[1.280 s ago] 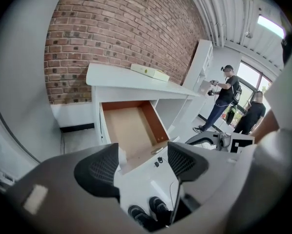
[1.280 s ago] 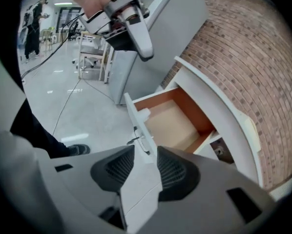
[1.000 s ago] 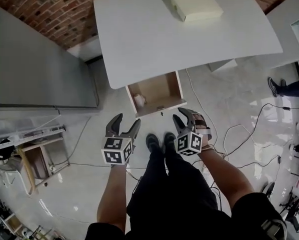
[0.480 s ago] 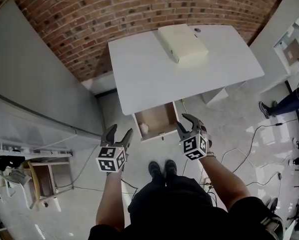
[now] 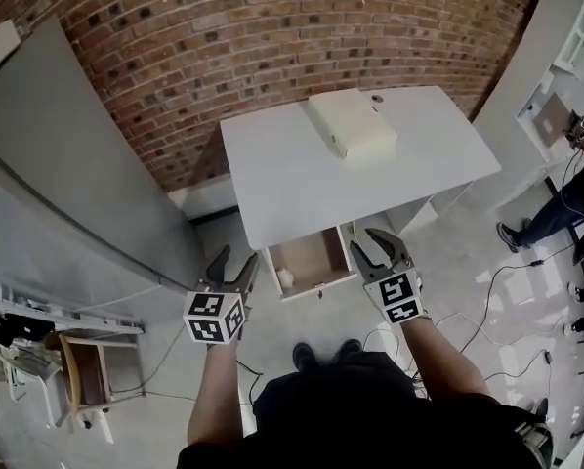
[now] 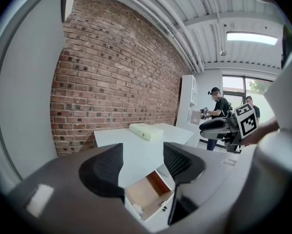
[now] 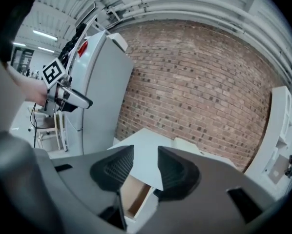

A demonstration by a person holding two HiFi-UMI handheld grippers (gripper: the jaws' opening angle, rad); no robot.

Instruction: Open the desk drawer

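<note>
Both held out flanking open drawer (image 5: 313,256): left gripper (image 5: 235,260) fingers apart, just closing, empty; right gripper (image 5: 368,243) fingers narrower, empty.

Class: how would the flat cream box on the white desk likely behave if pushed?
The cream box lies flat and broad, so it would probably slide, not tip. Its straight edges suggest it is stiff. The white desk looks smooth, so it may slide easily.
</note>
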